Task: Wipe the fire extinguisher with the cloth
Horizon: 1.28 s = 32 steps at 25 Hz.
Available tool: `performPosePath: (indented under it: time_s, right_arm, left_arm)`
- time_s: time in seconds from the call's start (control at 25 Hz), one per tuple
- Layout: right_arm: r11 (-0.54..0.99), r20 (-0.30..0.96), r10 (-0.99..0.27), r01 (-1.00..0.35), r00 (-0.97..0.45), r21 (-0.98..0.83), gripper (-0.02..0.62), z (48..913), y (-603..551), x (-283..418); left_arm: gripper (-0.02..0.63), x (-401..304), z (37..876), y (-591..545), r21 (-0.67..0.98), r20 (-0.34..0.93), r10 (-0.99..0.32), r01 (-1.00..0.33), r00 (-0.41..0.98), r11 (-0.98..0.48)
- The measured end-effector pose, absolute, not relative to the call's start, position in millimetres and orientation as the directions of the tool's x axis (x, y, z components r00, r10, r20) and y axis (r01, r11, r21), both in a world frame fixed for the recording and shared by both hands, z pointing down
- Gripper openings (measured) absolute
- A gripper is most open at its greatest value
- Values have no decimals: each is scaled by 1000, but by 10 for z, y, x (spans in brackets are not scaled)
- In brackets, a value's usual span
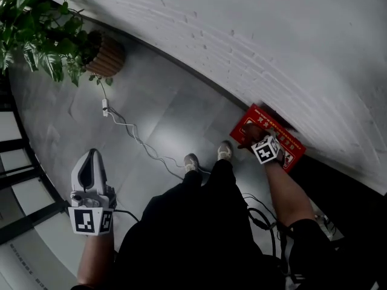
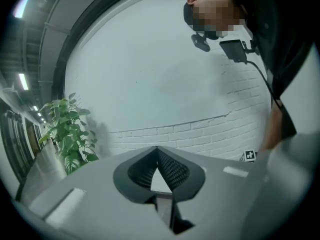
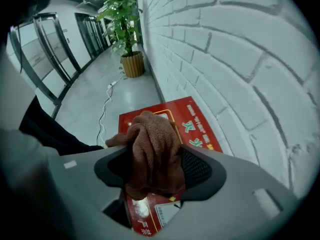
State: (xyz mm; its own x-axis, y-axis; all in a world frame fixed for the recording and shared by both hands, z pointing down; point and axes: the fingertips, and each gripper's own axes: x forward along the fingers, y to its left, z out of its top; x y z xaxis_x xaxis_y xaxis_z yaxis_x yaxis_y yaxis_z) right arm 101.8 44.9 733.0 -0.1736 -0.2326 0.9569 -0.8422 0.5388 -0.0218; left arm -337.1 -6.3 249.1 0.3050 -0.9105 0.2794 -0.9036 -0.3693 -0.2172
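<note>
A flat red fire extinguisher box (image 1: 291,145) with yellow print lies on the floor against the white brick wall. In the right gripper view the box (image 3: 200,124) lies just beneath a bunched brown cloth (image 3: 152,149). The cloth sits between the wide-spread jaws of my right gripper (image 3: 157,166), which points steeply down; the left pad stands off it. In the head view the right gripper (image 1: 259,139) hovers over the box. My left gripper (image 1: 92,156) is held out at the left, away from the box. Its jaws (image 2: 157,151) meet at the tips with nothing between them.
A potted plant (image 1: 36,35) in a ribbed wooden pot (image 1: 109,56) stands by the wall at upper left. A white cable (image 1: 130,128) trails across the grey floor toward the person's shoes (image 1: 191,162). Dark-framed glass panels (image 1: 12,144) line the left side.
</note>
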Motion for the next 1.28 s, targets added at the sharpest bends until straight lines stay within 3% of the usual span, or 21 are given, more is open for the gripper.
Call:
performPosePath:
  time_s: [0.16, 0.2, 0.24, 0.28, 0.32, 0.48, 0.68, 0.92, 1.0, 1.12, 1.28]
  right_arm:
    - [637, 977, -156, -771, -143, -11, 294, 7535, 371, 818]
    - [690, 977, -147, -724, -152, -9, 259, 7527, 364, 720]
    - [735, 978, -133, -677, -160, -11, 164, 7518, 373, 633]
    - [756, 979, -121, -655, -166, -18, 119, 7514, 379, 579]
    - [746, 978, -115, -665, -176, -32, 117, 7511, 371, 564]
    - [615, 969, -129, -784, -210, -88, 101, 7463, 464, 798]
    - [393, 972, -169, -916, -163, -85, 97, 7346, 1026, 1688]
    - [1, 998, 6, -998, -63, -63, 97, 7282, 2195, 2749]
    - [-74, 999, -26, -997, -18, -20, 97, 7190, 2245, 2906]
    - [127, 965, -260, -991, 8, 43, 97, 7007, 1444, 2608]
    - [382, 870, -444, -924, -213, -32, 97, 6956, 25, 1461]
  left_arm:
    - [-2, -3339, 2416, -90, -256, 287, -911, -893, 294, -369]
    - [-2, -3322, 2392, -101, -264, 286, -911, -890, 297, -372]
    - [-2, -3293, 2378, -122, -267, 285, -909, -886, 302, -378]
    - [-2, -3252, 2376, -154, -266, 285, -906, -883, 311, -387]
    - [-2, -3199, 2385, -194, -262, 285, -902, -879, 323, -398]
    - [-2, -2903, 2462, -364, -240, 294, -872, -853, 391, -464]
    - [-2, -2483, 2612, -604, -190, 308, -818, -811, 485, -553]
    - [-2, -2176, 2640, -732, -166, 292, -785, -779, 546, -604]
    - [-2, -2230, 2606, -732, -178, 278, -796, -786, 537, -592]
    - [-2, -2436, 2546, -692, -212, 266, -829, -809, 492, -548]
    - [-2, -2756, 2516, -562, -215, 283, -867, -854, 411, -475]
